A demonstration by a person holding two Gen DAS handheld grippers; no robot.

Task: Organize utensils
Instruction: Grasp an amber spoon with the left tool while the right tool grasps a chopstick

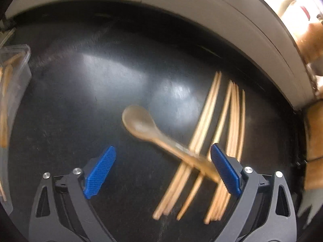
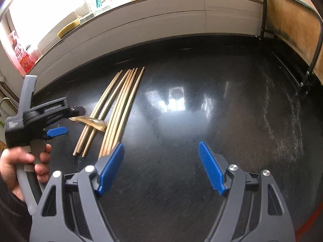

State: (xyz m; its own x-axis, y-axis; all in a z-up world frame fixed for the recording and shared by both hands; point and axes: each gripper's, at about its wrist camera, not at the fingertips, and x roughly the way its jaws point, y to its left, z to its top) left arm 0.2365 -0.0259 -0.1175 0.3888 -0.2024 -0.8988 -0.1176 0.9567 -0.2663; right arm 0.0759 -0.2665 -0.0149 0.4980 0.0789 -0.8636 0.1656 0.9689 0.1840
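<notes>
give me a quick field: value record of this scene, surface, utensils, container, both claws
surface: dark glossy counter
spoon: pale spoon, lying across the chopsticks
chopsticks: wooden chopsticks, loose, side by side on the counter
container: clear bin at left edge, wooden sticks inside
left claw: open, over the spoon handle, holding nothing
right claw: open, empty, beside the chopsticks

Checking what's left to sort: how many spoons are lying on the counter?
1. The spoon lies on the black counter, its handle crossing over the chopsticks, under the open left gripper. More may sit in the clear container at the left, partly out of view.
</notes>
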